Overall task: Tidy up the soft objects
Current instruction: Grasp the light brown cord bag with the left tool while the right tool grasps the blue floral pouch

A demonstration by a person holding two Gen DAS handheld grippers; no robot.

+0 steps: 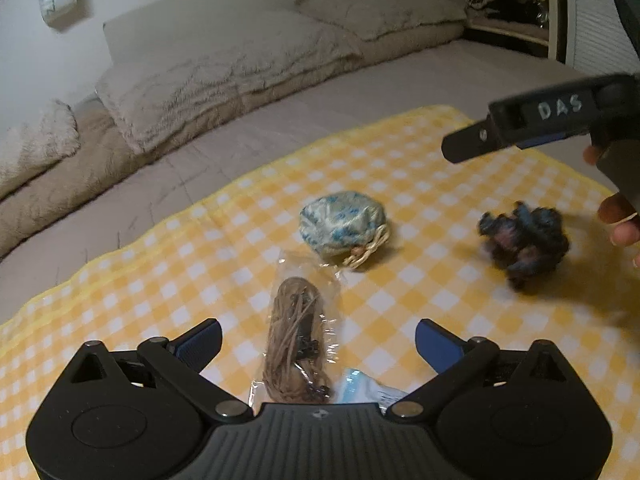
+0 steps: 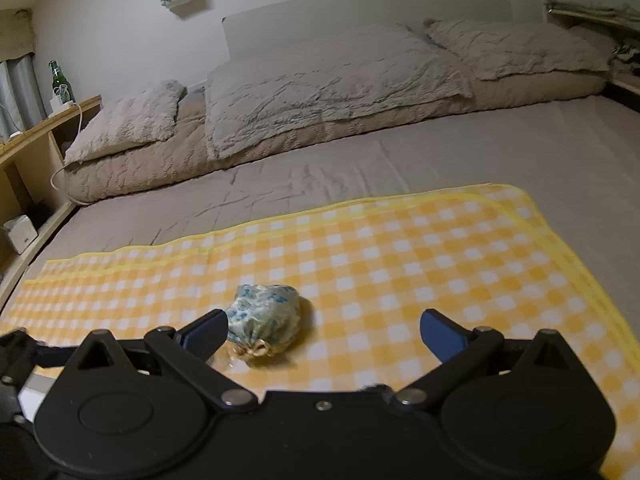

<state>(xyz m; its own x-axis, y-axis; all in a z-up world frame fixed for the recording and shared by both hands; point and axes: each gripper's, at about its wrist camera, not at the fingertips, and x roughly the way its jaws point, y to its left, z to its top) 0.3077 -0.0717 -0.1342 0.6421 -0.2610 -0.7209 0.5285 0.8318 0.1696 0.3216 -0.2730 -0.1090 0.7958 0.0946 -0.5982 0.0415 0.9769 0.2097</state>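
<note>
Now both claws gape, empty; left claw [image 1: 318,338] straddles the twine [image 1: 294,340] at lower centre; sink squarely, nipping the bundle, not loose wrap; right claw [image 2: 322,330] waits.

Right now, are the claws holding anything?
No. The left claw is open above the bagged brown cord, and the right claw is open and empty near the blue-patterned pouch.

Black tongs [image 1: 318,344] with blue pads [image 1: 200,342], one lettered "DAS"

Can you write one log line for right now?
left gripper: open, over packaged cord | right gripper: open, empty | pouch, dark bundle: on cloth
</note>
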